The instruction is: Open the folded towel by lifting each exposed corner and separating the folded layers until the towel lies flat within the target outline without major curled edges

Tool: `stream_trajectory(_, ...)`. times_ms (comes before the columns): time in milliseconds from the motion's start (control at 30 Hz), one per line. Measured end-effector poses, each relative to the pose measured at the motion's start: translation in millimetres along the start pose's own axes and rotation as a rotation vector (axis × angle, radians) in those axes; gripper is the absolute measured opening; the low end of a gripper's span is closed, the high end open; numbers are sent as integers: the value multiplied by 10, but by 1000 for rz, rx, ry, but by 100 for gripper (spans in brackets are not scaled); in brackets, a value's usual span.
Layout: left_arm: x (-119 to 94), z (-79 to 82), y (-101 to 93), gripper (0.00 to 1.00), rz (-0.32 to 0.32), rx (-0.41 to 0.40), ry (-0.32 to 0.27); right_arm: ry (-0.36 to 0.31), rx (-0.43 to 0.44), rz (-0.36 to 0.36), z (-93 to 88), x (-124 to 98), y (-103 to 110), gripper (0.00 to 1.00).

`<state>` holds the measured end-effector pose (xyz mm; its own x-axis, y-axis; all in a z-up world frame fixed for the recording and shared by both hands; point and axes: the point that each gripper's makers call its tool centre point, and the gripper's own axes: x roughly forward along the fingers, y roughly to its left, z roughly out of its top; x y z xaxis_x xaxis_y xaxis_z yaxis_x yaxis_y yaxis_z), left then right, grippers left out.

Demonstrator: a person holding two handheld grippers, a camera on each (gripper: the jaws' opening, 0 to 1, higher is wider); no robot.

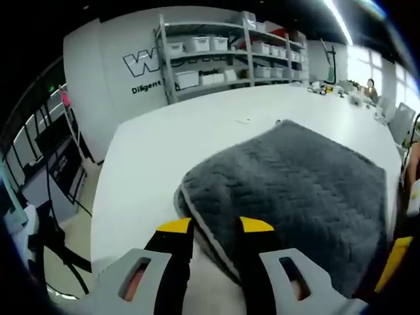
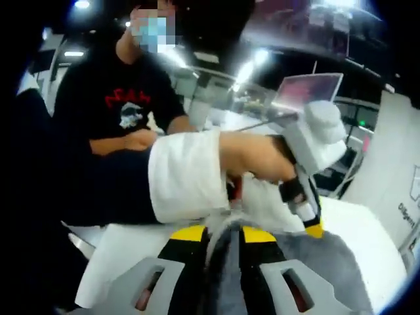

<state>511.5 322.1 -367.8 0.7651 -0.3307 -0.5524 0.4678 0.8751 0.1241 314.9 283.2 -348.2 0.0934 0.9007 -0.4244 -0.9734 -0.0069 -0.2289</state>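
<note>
Straddling the near corner of the grey towel [image 1: 295, 190] on the white counter [image 1: 151, 164], the left hand-held gripper [image 1: 215, 226] gapes unclenched, the right hand-held gripper [image 2: 215, 234] grasps its edge, and the towel remains folded.

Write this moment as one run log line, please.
left gripper: astride towel edge | right gripper: towel between jaws | towel: folded on table

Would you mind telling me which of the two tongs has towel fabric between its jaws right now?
The right tongs: grey towel fabric rises between its yellow-tipped jaws. The left tongs merely straddles the towel's corner edge, jaws apart.
</note>
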Motion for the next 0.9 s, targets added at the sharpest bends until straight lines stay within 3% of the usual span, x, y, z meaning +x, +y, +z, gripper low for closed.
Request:
stream_trajectory(100,-32,36,7,26,2,-10,-29,-23,53,3,-6,-63,-54,14)
stream_trajectory(233,29,48,-13,26,-34,-35,-42,74,0,-54,-260,-20,-176,14)
stream_trajectory(367,148,54,-215,24,-150,-50,-35,135,10,-55,-487,57,-175,13)
stream_trajectory(467,260,28,-258,22,-162,-43,-14,174,40,-24,-648,132,-96,12)
stream_trajectory(667,388,-103,-254,22,-160,-38,28,167,63,-10,-670,203,-101,10)
stream_trajectory(733,400,-141,-250,22,-165,-53,46,150,113,0,-657,258,-88,10)
stream_trajectory(900,464,-144,-211,22,-193,-75,27,133,183,-9,-610,367,-103,9)
